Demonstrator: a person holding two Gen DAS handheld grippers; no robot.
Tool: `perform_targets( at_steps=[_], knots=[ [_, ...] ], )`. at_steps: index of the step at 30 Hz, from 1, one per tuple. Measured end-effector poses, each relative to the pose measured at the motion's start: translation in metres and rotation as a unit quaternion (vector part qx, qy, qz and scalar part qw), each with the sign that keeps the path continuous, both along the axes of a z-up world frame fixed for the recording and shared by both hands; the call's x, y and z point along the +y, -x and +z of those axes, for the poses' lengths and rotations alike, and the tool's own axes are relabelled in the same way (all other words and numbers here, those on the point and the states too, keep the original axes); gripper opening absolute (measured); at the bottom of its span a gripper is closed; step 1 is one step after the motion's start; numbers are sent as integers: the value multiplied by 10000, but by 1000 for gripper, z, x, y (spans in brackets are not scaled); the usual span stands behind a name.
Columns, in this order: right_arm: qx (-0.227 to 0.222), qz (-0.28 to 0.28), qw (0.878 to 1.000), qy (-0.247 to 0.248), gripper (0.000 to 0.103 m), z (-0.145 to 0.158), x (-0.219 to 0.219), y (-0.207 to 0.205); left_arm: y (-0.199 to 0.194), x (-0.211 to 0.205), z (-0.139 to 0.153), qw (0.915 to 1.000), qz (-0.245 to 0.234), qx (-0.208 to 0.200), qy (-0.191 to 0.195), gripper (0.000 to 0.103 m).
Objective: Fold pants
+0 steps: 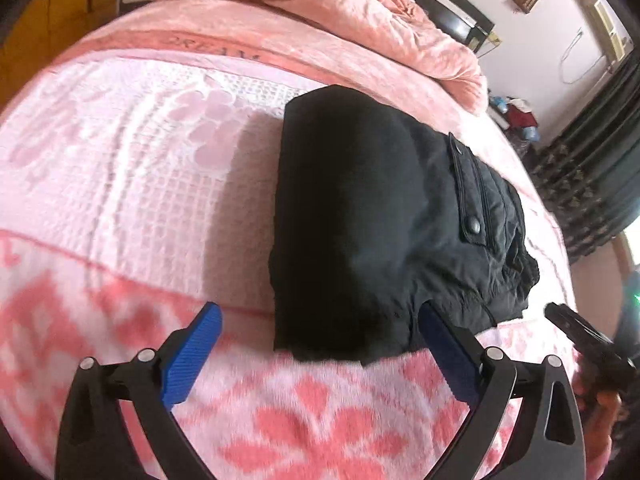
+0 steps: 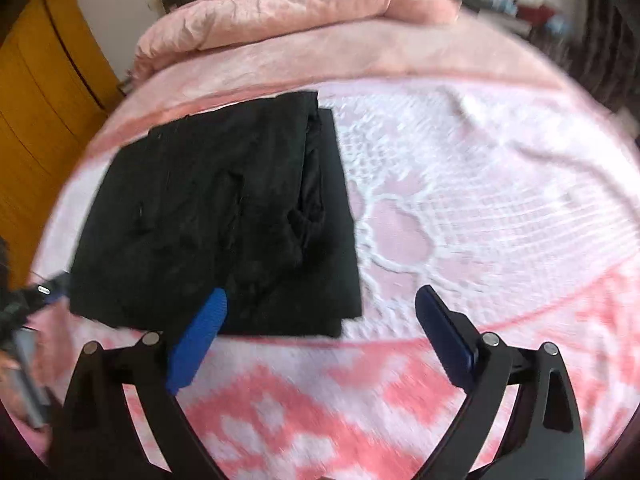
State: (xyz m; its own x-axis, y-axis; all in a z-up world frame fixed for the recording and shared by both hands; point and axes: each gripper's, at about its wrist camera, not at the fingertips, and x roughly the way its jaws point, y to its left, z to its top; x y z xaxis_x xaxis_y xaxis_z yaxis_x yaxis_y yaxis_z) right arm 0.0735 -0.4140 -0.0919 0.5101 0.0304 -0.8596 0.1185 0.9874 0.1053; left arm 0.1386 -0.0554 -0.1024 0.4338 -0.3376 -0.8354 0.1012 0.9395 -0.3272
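A wide bed takes up most of both views, covered by a pink and white blanket [image 1: 132,184] with a woven check in the middle and salmon flower shapes along the near edge. At the far end of the bed a crumpled pink quilt [image 1: 344,12] lies bunched in a heap against the dark headboard [image 1: 448,4]. An orange wooden wardrobe [image 2: 36,92] stands at the far left of the right wrist view, and dark patterned curtains [image 1: 588,168] hang at the right of the left wrist view. The black pants [image 1: 360,216] lie folded into a thick, roughly rectangular bundle on the middle of the blanket, with a flapped pocket and its round snap turned toward the right side in the left wrist view; they rest flat and nothing grips them. The left gripper [image 1: 320,316] hangs just above the bundle's near edge, its blue-padded fingers [image 1: 192,356] spread wide to either side of the cloth and released, with no pad pressing on it. The right gripper [image 2: 322,300] is likewise spread fully apart and empty, its left pad over the bundle's near right corner and its right pad over bare blanket. Both views are slightly blurred.
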Motion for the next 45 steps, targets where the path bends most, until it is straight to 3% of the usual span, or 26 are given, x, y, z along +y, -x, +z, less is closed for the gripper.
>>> perform_targets(
  at_steps=[2,5,13,22,28,45],
  knots=[
    [-30,-93,9997,235,97,6,19,12,14,4,4,9998,8,-99,-184,99],
    [-69,-208,9997,86,99,15,31,26,41,22,7,9989,-50,-235,-414,99],
    [-119,-198,9992,330,100,47,71,48,74,9,34,9969,-171,-490,-600,99],
    [-230,-302,9983,451,100,71,84,66,105,7,62,9931,-259,-861,-754,99],
    [-332,-394,9969,597,100,85,87,73,110,9,70,9882,-195,-1039,-1113,99],
    [-309,-441,9964,662,100,84,90,76,101,7,69,9848,-184,-1068,-1359,99]
  ],
)
